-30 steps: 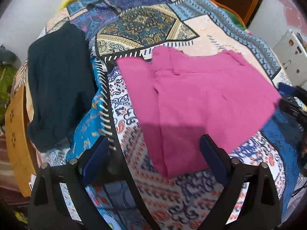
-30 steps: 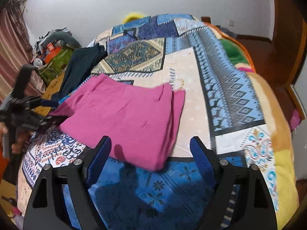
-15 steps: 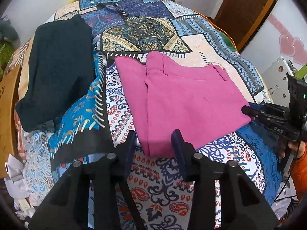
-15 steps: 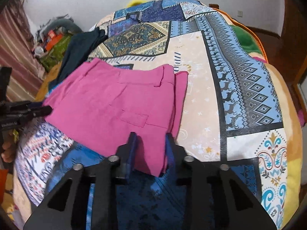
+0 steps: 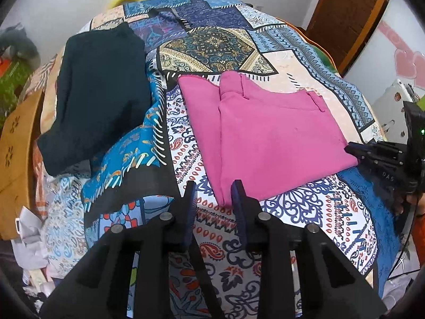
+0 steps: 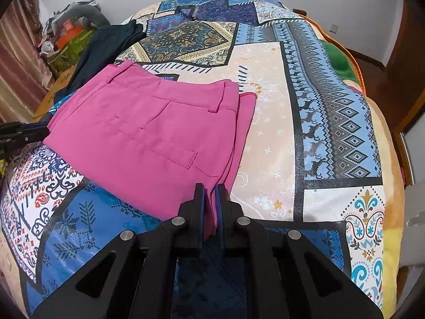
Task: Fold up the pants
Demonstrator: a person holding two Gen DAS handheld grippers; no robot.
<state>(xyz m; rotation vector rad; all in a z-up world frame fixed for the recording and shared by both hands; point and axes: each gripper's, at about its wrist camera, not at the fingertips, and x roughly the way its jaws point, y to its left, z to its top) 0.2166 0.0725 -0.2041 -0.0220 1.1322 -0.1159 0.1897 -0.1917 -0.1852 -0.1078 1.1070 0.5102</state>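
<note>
Pink pants (image 5: 268, 135) lie folded on the patterned bedspread (image 5: 305, 207). In the right wrist view the pants (image 6: 148, 143) show a back pocket and belt loops. My right gripper (image 6: 209, 194) is shut on the pants' near corner, pink fabric pinched between its blue pads. It also shows at the right edge of the left wrist view (image 5: 353, 150), at the pants' corner. My left gripper (image 5: 212, 188) has its jaws narrowed with a gap between them, just short of the pants' near corner, holding nothing.
A dark folded garment (image 5: 98, 93) lies on the bed to the left of the pants. A wooden headboard or box (image 5: 13, 143) stands at the left bed edge. A cluttered green box (image 6: 69, 40) stands by the wall. A wooden door (image 5: 348, 18) is at far right.
Both grippers went from wide open to narrowed. The right one closed on the pants' near corner. The left one drew back a little from the pants' edge.
</note>
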